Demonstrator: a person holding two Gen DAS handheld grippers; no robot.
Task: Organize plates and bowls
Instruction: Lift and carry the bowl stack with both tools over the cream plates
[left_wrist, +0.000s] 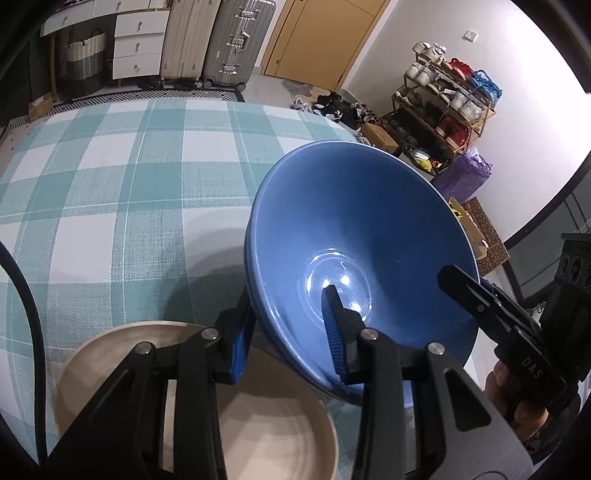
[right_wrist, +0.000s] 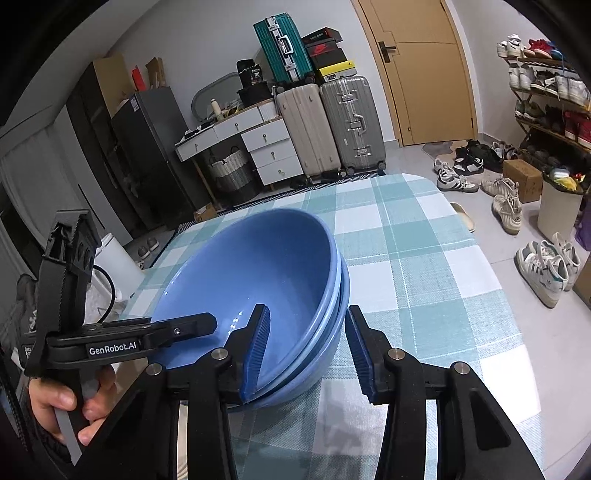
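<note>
1. Left gripper (left_wrist: 291, 328) and right gripper (right_wrist: 306, 347) are both straddling the stacked blue bowls' (right_wrist: 258, 273) rim, jaws parted, not pinching.
2. Only the left wrist view is showing a beige plate (left_wrist: 266, 424) beside the bowls.
3. Checked tablecloth (left_wrist: 110, 177) is stretching beyond.

The table (left_wrist: 129, 177) is covered in a check of pale teal and white squares, crossed by thin white lines. 2 nested bowls (right_wrist: 258, 280) are seen in a glossy mid blue — white highlights are carried at the bottom. A plate (left_wrist: 266, 435) in matte cream-beige is shown. Each gripper — left gripper (left_wrist: 288, 332), right gripper (right_wrist: 306, 350) — is black, with ribbed blue pads (right_wrist: 255, 350).
</note>
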